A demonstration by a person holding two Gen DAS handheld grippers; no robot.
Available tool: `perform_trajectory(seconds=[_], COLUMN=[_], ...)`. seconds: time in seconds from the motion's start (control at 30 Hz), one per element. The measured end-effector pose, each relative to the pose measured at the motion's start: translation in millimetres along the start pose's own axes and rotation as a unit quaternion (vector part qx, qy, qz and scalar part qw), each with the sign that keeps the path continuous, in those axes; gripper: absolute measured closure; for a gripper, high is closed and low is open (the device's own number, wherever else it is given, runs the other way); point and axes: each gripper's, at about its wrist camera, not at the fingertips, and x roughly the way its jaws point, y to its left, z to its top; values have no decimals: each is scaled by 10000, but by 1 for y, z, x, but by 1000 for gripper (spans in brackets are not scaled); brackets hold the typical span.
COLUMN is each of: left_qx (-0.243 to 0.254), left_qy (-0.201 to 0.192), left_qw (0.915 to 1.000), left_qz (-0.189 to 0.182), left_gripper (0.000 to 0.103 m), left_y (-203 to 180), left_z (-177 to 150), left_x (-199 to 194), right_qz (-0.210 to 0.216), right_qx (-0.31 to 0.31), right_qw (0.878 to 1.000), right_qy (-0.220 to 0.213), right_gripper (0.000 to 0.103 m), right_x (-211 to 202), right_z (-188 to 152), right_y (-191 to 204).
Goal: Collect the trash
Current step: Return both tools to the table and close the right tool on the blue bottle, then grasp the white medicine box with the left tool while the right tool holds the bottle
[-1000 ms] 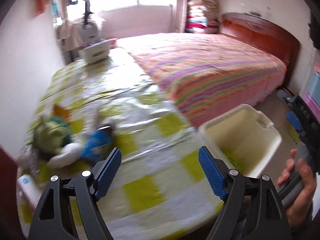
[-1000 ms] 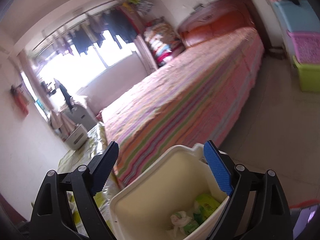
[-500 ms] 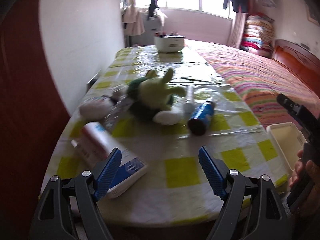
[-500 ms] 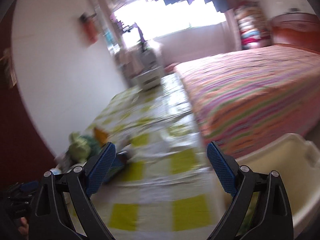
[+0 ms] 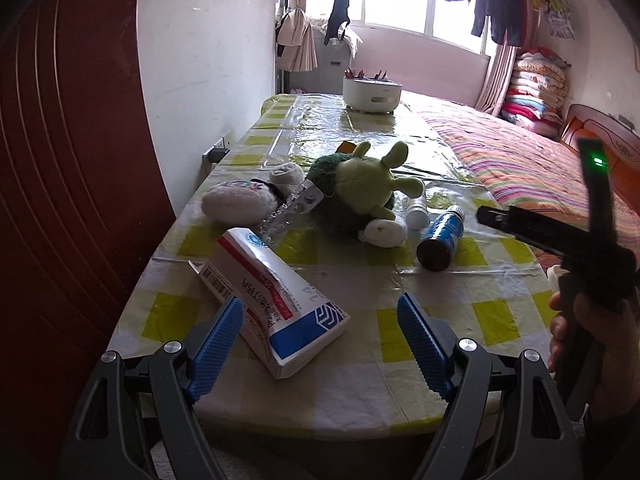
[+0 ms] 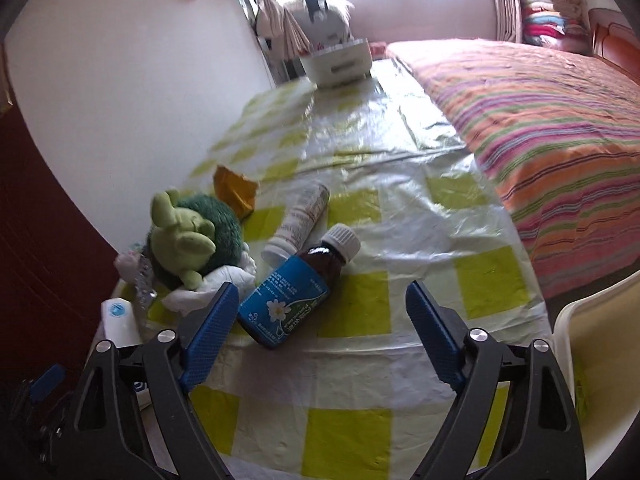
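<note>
Left gripper [image 5: 320, 344] jaws spread, empty; medicine carton [image 5: 276, 300] at 11 o'clock. Right gripper [image 6: 322, 338] jaws spread, empty; blue-label syrup bottle [image 6: 294, 292] at 11 o'clock.

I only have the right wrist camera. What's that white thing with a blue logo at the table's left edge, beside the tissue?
Observer: It's one end of a crumpled medicine box, white with red and blue print.
Operator: Is the left gripper holding it?
Observer: No. The left gripper is open above the box's near end, gripping nothing.
Operator: Anything hidden behind the plush?
Observer: A silver blister pack lies between the plush toy and a white fluffy pouch.
</note>
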Motion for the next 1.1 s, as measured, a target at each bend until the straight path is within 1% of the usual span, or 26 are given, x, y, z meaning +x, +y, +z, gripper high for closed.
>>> perform_trajectory(seconds=[0.07,0.23,0.3,0.4,0.47,0.5,0.53,0.57,0.6,0.63,0.67,0.73,0.83,0.93,1.0,1.1], left_qx=[-27,-216,-307,-453,-558,-597,-647,-671,-697,-731,-745,-776,-793,-819,-854,-929], left_qy=[-8,-22,-34,-32,-26,-31,-32,-30,-23,-4,19,60,101,141,219,405], left_qw=[10000,9997,9995,9990,9984,9982,9979,9977,9975,9973,9972,9969,9966,9963,9958,9946], left_qz=[-18,-56,-34,-24,5,21,53,72,89,103,113,137,176,239,263,213], left_gripper=[26,26,26,26,26,26,26,26,26,26,26,26,26,26,26,26], left_y=[2,18,26,38,47,50,55,58,60,63,65,69,71,72,70,64], left_z=[0,-4,-5,-7,-9,-10,-11,-12,-12,-13,-14,-14,-14,-12,-10,-6], left_x=[-1,-4,-5,-7,-7,-8,-8,-10,-10,-9,-9,-7,-4,-1,4,14], right_qz=[-148,-330,-398,-356,-382,-405,-397,-351,-373,-448,-433,-335,-73,445,755,883], right_qx=[34,213,260,353,296,221,125,72,22,-119,-213,-260,-203,137,319,407], right_qw=[9997,9977,9962,9945,9941,9939,9935,9932,9933,9936,9938,9945,9958,9958,9946,9945], right_qy=[179,552,733,918,967,1004,1059,1104,1089,1028,1006,960,892,788,630,385], right_gripper=[20,20,25,26,33,35,40,47,50,55,56,57,58,60,61,61], right_x=[10,40,54,70,75,78,81,85,86,87,88,87,79,62,49,31], right_z=[3,10,11,12,13,13,12,11,9,9,8,8,7,6,5,2], right_y=[5,13,15,16,22,26,30,33,35,39,40,37,25,6,-4,-14])
